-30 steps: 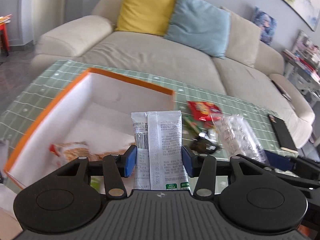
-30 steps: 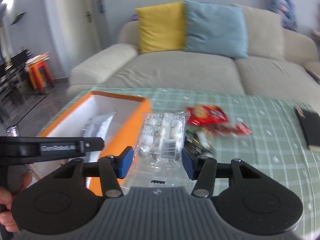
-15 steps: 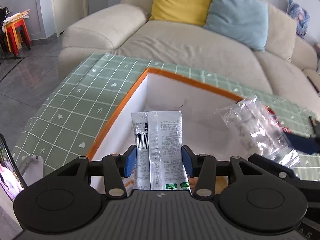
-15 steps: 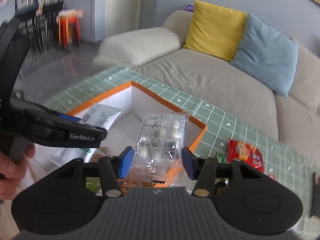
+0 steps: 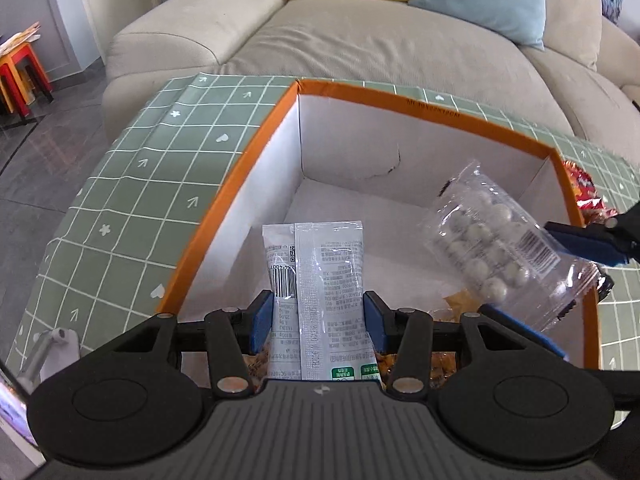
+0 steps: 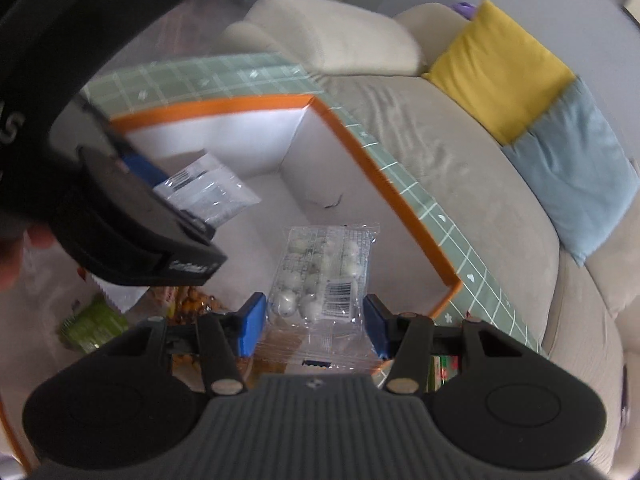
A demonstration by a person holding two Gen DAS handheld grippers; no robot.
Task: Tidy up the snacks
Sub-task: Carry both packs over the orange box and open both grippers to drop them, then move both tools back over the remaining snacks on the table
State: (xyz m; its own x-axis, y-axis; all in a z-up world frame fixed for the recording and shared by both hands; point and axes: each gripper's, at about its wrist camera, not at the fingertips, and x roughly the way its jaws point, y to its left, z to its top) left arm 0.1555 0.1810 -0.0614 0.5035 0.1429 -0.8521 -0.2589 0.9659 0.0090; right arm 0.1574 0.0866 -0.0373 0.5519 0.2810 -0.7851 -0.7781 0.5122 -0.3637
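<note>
My left gripper (image 5: 318,322) is shut on a silver-white snack packet (image 5: 320,280) with a barcode, held upright over the near end of the orange-rimmed white box (image 5: 400,98). My right gripper (image 6: 314,326) is shut on a clear bag of white round candies (image 6: 320,272), which hangs over the same box (image 6: 372,172). In the left wrist view that candy bag (image 5: 492,240) is at the right, with the right gripper's blue fingers (image 5: 572,240) beside it. The right wrist view shows the left gripper (image 6: 160,200) and its silver packet (image 6: 208,190) at the left.
Orange and green snack packets (image 6: 92,324) lie on the box floor. A red snack bag (image 5: 580,188) rests on the green checked tablecloth (image 5: 132,192) right of the box. A beige sofa (image 5: 360,40) with yellow and blue cushions stands behind. A hand (image 6: 12,256) grips the left tool.
Both grippers have moved left and down over the box with their packets. The right gripper has rolled, so its view of the box is tilted.
</note>
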